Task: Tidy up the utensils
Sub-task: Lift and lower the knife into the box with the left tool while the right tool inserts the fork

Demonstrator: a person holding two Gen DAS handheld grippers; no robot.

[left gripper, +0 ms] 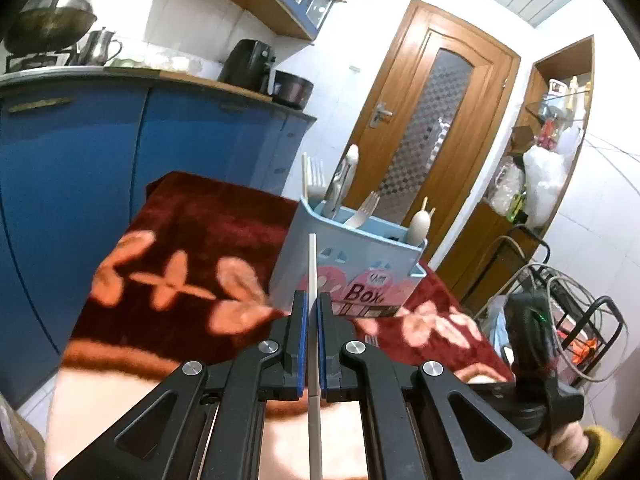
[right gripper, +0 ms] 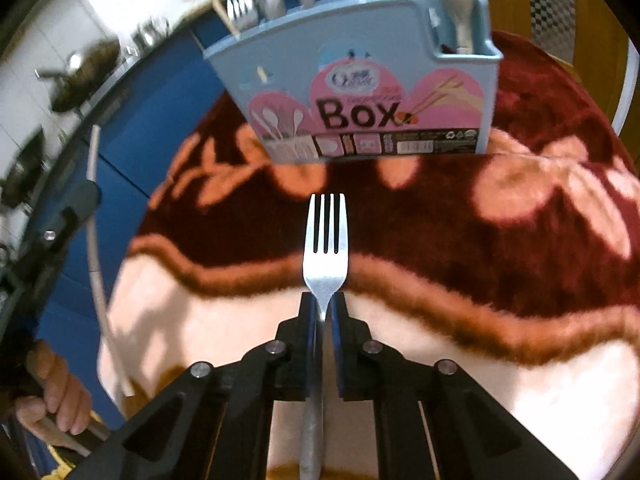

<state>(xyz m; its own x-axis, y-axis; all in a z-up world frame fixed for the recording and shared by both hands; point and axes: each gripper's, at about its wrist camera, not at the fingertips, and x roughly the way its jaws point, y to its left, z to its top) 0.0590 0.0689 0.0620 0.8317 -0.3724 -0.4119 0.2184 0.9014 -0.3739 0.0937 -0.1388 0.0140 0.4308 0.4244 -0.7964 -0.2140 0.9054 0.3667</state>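
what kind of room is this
Most likely a home kitchen: blue cabinets under a counter holding a wok and a metal pitcher, plus a cutlery box on the cloth-covered table.

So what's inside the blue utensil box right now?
Standing in the blue utensil box: a white fork, a beige spoon and more pale utensils. The walls hide their lower ends.

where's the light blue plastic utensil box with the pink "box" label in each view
Left wrist view: the light blue plastic utensil box stands right of centre on the red floral blanket, just beyond the left gripper, seen corner-on.
Right wrist view: the box sits top centre, label facing the camera, beyond the steel fork in the right gripper.
Shared landmark: the blue cabinets behind.
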